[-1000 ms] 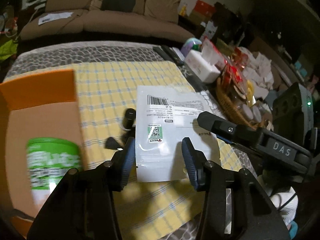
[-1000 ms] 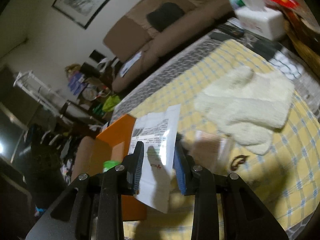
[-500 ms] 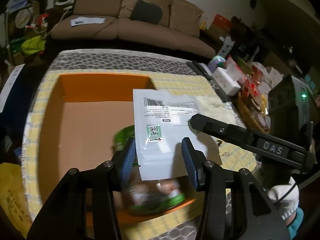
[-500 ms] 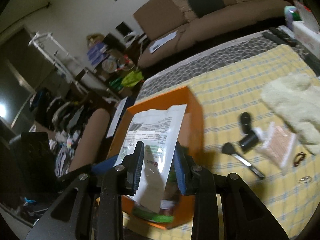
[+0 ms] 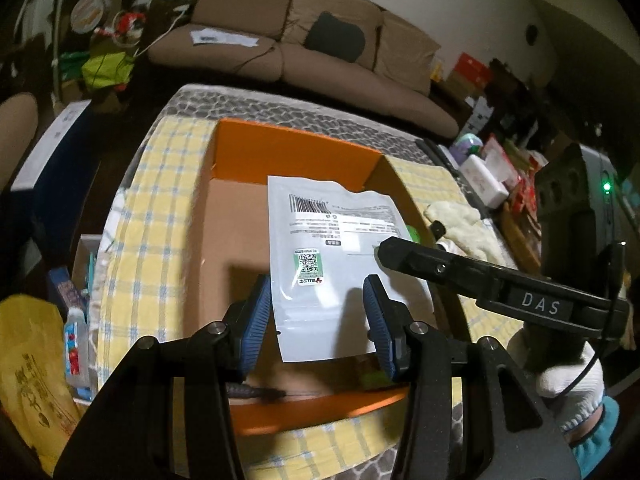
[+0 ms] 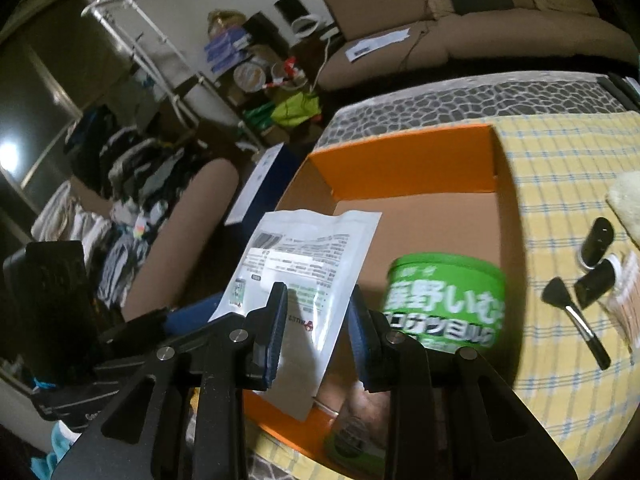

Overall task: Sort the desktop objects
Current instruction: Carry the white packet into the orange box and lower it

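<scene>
A white flat pouch [image 5: 336, 264] with a barcode and a green QR sticker hangs over the open orange box [image 5: 296, 148]. Both grippers have their fingers around it. My left gripper [image 5: 316, 320] spans the pouch's lower edge, its blue pads at the pouch's two side edges. My right gripper [image 6: 316, 332] has the pouch [image 6: 304, 276] between its fingers, with a visible gap on each side. In the left wrist view the right gripper's finger [image 5: 460, 272] reaches onto the pouch's right side. A green can [image 6: 440, 300] lies inside the box [image 6: 400, 160].
The box sits on a yellow checked cloth [image 6: 568, 168]. To its right lie a black brush [image 6: 576, 316], black tubes [image 6: 596, 240] and a cream towel [image 5: 464, 228]. A cluttered basket [image 5: 516, 196] is at the far right. Sofa [image 5: 304, 48] behind. Bags and boxes [image 5: 36, 364] lie left.
Both grippers have carried the pouch left from above the cloth to above the orange box. The green can now lies inside the box below the pouch.
</scene>
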`<action>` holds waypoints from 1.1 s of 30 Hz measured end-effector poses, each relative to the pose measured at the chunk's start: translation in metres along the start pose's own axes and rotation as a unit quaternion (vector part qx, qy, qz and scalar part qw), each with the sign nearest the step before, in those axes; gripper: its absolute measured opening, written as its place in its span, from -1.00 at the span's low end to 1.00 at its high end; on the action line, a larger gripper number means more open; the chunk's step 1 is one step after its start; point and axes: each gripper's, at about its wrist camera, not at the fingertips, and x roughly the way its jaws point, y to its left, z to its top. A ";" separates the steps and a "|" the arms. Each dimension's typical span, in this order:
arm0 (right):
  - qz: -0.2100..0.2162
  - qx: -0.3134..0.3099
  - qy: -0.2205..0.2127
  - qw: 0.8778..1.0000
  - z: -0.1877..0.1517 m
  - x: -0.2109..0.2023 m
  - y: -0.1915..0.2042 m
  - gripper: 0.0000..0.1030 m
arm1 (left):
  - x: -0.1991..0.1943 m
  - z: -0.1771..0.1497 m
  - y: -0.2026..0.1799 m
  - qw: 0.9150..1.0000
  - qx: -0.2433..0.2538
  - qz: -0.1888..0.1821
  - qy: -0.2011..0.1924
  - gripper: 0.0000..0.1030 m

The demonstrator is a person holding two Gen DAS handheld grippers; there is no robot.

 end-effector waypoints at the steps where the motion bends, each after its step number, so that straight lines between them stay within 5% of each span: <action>1: -0.001 -0.005 0.006 1.000 -0.001 0.005 0.003 -0.40 | -0.002 -0.001 0.005 1.000 -0.008 -0.001 0.003 -0.16; 15: -0.042 -0.056 0.063 0.996 -0.020 0.042 0.015 -0.35 | 0.012 -0.013 0.011 0.995 0.024 0.091 0.027 -0.16; 20: -0.047 -0.055 0.053 0.996 -0.018 0.034 0.013 -0.32 | 0.011 -0.009 0.018 0.996 0.009 0.083 0.023 -0.16; 28: -0.050 -0.044 0.017 0.998 -0.012 0.013 0.004 0.19 | 0.005 -0.006 0.022 0.997 0.001 0.080 0.009 -0.10; 33: -0.067 -0.049 -0.015 0.996 -0.010 0.005 0.005 0.53 | 0.002 -0.005 0.021 0.996 0.002 0.090 -0.004 0.15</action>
